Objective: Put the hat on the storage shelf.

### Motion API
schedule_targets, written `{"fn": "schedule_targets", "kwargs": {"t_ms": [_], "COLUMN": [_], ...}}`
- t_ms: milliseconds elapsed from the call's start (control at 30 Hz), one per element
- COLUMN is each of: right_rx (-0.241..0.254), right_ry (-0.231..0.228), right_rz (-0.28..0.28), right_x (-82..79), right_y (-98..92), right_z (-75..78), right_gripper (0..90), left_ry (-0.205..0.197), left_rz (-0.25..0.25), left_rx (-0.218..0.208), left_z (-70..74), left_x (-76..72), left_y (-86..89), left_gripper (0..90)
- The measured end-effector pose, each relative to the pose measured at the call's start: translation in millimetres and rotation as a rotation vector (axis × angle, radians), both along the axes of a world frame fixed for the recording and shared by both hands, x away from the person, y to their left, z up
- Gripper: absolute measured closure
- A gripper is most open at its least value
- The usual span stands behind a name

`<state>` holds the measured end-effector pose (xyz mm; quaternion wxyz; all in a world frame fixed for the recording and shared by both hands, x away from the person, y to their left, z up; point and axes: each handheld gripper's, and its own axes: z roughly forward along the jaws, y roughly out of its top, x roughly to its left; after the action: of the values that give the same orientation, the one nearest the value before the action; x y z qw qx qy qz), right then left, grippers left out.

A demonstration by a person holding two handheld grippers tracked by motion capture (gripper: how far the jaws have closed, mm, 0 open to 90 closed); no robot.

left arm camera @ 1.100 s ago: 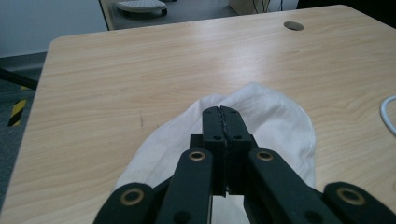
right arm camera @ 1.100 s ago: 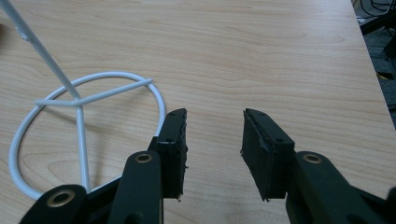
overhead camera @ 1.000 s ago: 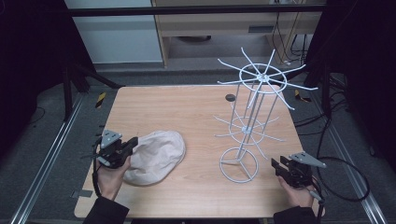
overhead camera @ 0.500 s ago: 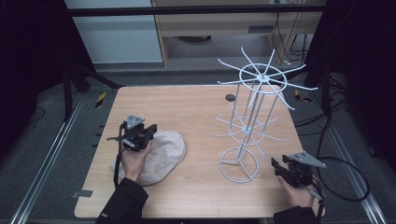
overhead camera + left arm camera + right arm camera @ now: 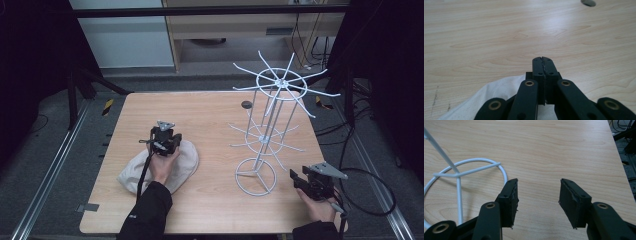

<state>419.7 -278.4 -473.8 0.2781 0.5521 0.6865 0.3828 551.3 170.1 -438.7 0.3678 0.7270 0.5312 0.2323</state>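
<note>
left hand-held gripper has moved forward over soft crumpled white cloth.

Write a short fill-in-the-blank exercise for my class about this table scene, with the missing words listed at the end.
1. The jaws of the left gripper are pressed ____.
2. The jaws of the right gripper stand ____, with nothing between them.
3. The left gripper is above the white ____ lying on the table.
4. The white wire rack stands on a base shaped like a ____.

Missing words: together; apart; cloth; ring
</note>
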Motion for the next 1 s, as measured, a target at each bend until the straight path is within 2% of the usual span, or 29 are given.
{"fn": "schedule_targets", "kwargs": {"t_ms": [67,133,300,333,500,533,667,767,933,1000], "right_rx": [0.001,0.0,-0.002,-0.002,-0.005,-0.005,-0.003,-0.006,-0.005,-0.002], "right_ry": [0.004,0.004,0.007,0.011,0.009,0.011,0.007,0.008,0.008,0.009], "right_rz": [0.005,0.007,0.006,0.007,0.01,0.009,0.005,0.006,0.002,0.001], "right_x": [0.4,0.3,0.6,0.5,0.3,0.1,-0.3,-0.2,-0.7,-0.9], "right_y": [0.3,0.5,-0.5,0.1,0.5,0.5,-0.6,-0.3,-0.1,-0.7], "right_z": [0.0,0.0,-0.7,-1.0,-0.7,-0.7,-0.2,-0.7,-0.4,-0.5], "right_gripper": [49.2,49.2,48.9,48.8,48.6,48.7,48.6,48.6,48.6,48.6], "left_ry": [0.021,0.037,0.059,0.067,0.068,0.066,0.063,0.063,0.056,0.047], "left_rz": [0.009,0.01,-0.029,-0.054,-0.078,-0.091,-0.121,-0.169,-0.215,-0.246], "left_rx": [0.006,-0.012,-0.003,0.002,0.008,-0.002,0.002,0.0,0.013,0.022], "left_z": [-5.0,-7.9,-9.5,-9.0,-8.2,-8.3,-8.8,-9.0,-8.6,-8.7], "left_x": [3.0,3.9,-1.4,-4.8,-12.2,-17.5,-27.9,-42.3,-57.2,-69.6], "left_y": [-0.7,-0.5,-1.7,-1.2,-0.9,-1.3,-3.3,-6.1,-9.9,-12.3], "left_gripper": [90.0,90.0,90.0,90.0,90.0,90.0,90.0,90.0,90.0,90.0]}}
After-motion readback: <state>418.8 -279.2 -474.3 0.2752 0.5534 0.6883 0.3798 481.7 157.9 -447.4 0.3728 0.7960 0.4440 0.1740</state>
